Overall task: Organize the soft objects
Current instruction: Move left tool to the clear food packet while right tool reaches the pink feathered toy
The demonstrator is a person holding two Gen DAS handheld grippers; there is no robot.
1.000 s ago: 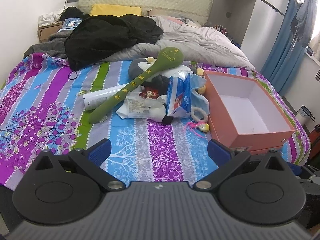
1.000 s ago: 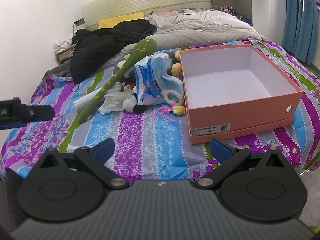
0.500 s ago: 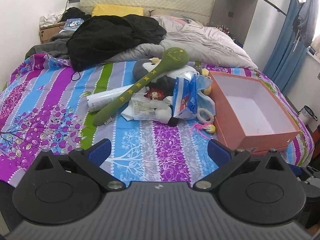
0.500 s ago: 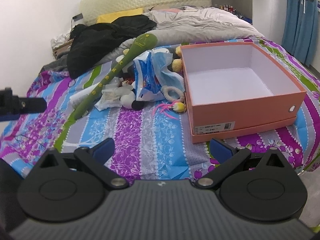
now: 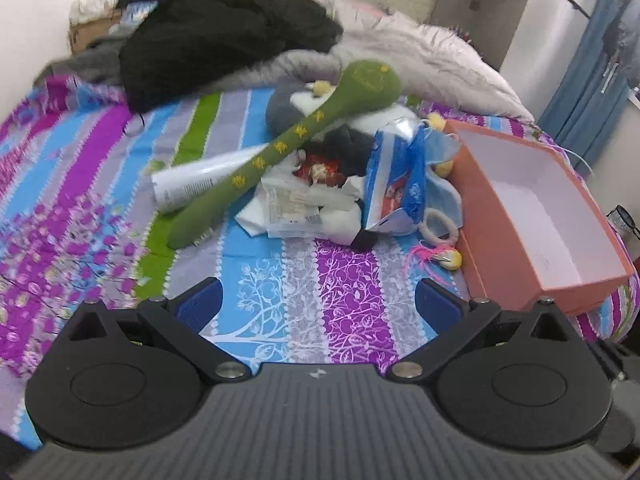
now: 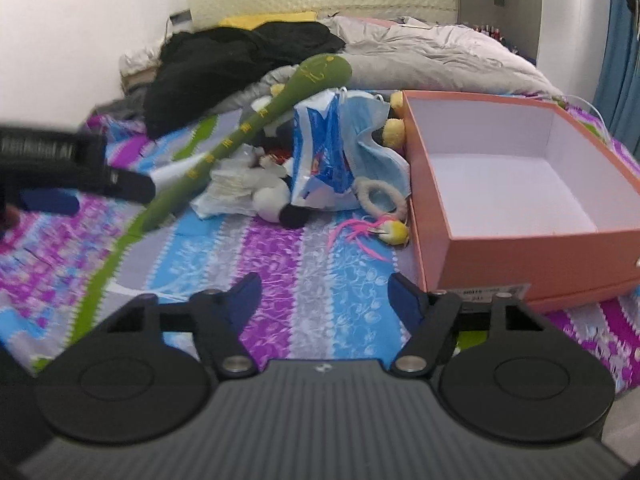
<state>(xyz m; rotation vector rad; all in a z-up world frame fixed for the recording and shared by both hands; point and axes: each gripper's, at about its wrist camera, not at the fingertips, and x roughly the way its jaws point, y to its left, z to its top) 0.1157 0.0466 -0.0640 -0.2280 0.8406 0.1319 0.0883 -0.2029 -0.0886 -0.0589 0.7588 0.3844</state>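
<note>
A pile of soft things lies mid-bed: a long green plush club, a blue and white plastic bag, white packets, a white ring and a small yellow toy with pink feathers. An open, empty orange box stands right of the pile. My left gripper is open and empty, short of the pile; it also shows at the left of the right wrist view. My right gripper is open and empty, near the box corner.
The bed has a striped purple, blue and green sheet. Black clothes and a grey duvet are heaped toward the headboard. A white tube lies under the club. Blue curtains hang at the right.
Both grippers have moved closer to the pile and lower over the bed. The right gripper's fingers stand narrower than before. Nothing on the bed has moved.
</note>
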